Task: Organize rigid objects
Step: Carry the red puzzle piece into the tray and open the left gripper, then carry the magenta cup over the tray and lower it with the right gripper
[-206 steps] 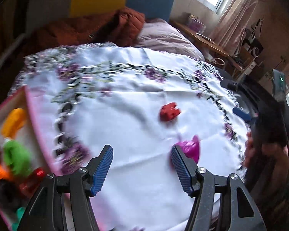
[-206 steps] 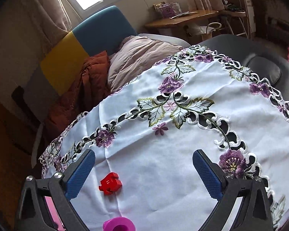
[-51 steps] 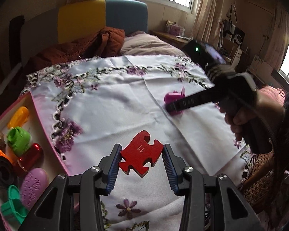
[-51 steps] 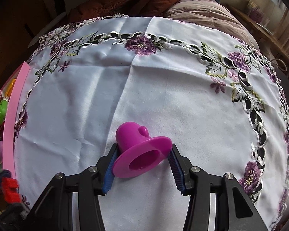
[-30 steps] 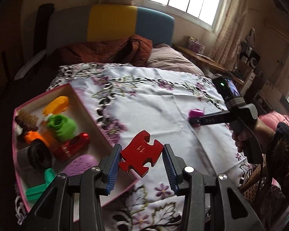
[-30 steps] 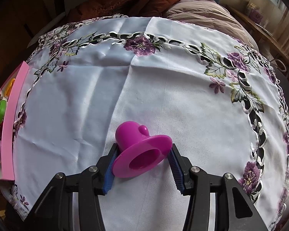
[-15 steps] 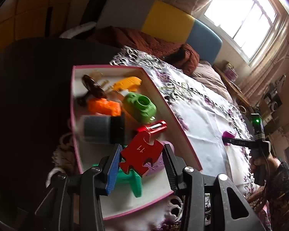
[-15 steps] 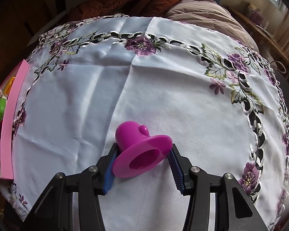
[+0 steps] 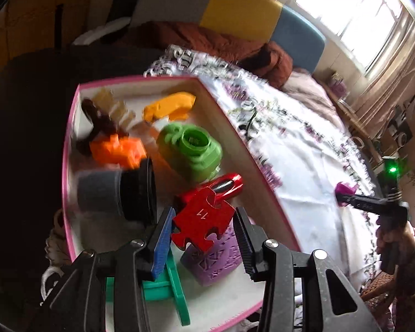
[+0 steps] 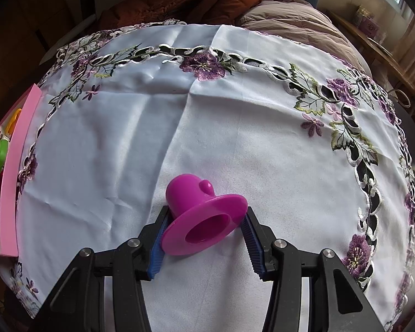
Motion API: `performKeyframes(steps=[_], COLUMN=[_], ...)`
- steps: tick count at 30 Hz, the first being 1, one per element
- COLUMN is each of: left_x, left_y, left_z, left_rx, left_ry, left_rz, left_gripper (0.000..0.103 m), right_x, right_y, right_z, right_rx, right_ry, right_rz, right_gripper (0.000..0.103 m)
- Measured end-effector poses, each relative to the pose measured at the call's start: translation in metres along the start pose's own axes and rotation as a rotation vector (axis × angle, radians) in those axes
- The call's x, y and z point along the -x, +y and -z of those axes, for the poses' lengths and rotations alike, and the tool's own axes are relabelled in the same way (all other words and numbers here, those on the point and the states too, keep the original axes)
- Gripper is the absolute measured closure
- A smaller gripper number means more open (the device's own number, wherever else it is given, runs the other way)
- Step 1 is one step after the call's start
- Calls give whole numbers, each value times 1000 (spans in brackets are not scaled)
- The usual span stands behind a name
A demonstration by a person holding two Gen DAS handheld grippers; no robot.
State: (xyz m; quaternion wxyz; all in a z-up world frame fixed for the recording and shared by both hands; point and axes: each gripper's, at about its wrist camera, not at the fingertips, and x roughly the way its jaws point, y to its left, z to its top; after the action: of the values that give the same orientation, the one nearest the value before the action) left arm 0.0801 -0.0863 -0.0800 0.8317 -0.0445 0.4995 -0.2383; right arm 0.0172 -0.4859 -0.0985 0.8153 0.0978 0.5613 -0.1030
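Observation:
My left gripper (image 9: 203,225) is shut on a red puzzle piece (image 9: 203,218) and holds it above the pink-rimmed box (image 9: 69,149). The box holds a green toy (image 9: 191,150), an orange block (image 9: 116,150), a yellow piece (image 9: 170,106), a red toy car (image 9: 227,184), a grey and black cylinder (image 9: 116,193), a purple block (image 9: 215,257) and a teal piece (image 9: 168,285). My right gripper (image 10: 204,225) is shut on a magenta hat-shaped toy (image 10: 202,215) just above the white embroidered tablecloth (image 10: 235,127). The box edge (image 10: 13,177) shows at the far left of the right wrist view.
A brown jacket (image 9: 215,44) and a pinkish cushion (image 10: 296,25) lie beyond the table's far edge. The right gripper with the magenta toy (image 9: 345,191) shows at the right of the left wrist view. A wooden desk (image 10: 373,41) stands at the back right.
My left gripper carried the red puzzle piece from over the tablecloth leftward to above the box and came closer to its contents. My right gripper stayed still, holding the magenta toy.

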Motion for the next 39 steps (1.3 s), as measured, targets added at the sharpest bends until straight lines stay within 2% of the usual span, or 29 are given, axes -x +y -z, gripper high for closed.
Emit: performKeyframes(steps=[12, 21, 27, 39], left_x=[13, 50, 62, 73], left_y=[7, 5, 4, 10], left_z=[11, 14, 13, 18], left_rx=[7, -38, -49, -38], left_ry=[-20, -117, -150, -172], left_rz=[-23, -167, -210, -222], left_gripper=[53, 53, 53, 53], right_x=[-1, 0, 1, 18], right_y=[1, 3, 4, 5], right_z=[-1, 0, 1, -1], right_rx=[9, 21, 20, 1], right_ry=[-3, -7, -12, -78], right_rz=[5, 16, 21, 18], right_gripper=[52, 53, 53, 53])
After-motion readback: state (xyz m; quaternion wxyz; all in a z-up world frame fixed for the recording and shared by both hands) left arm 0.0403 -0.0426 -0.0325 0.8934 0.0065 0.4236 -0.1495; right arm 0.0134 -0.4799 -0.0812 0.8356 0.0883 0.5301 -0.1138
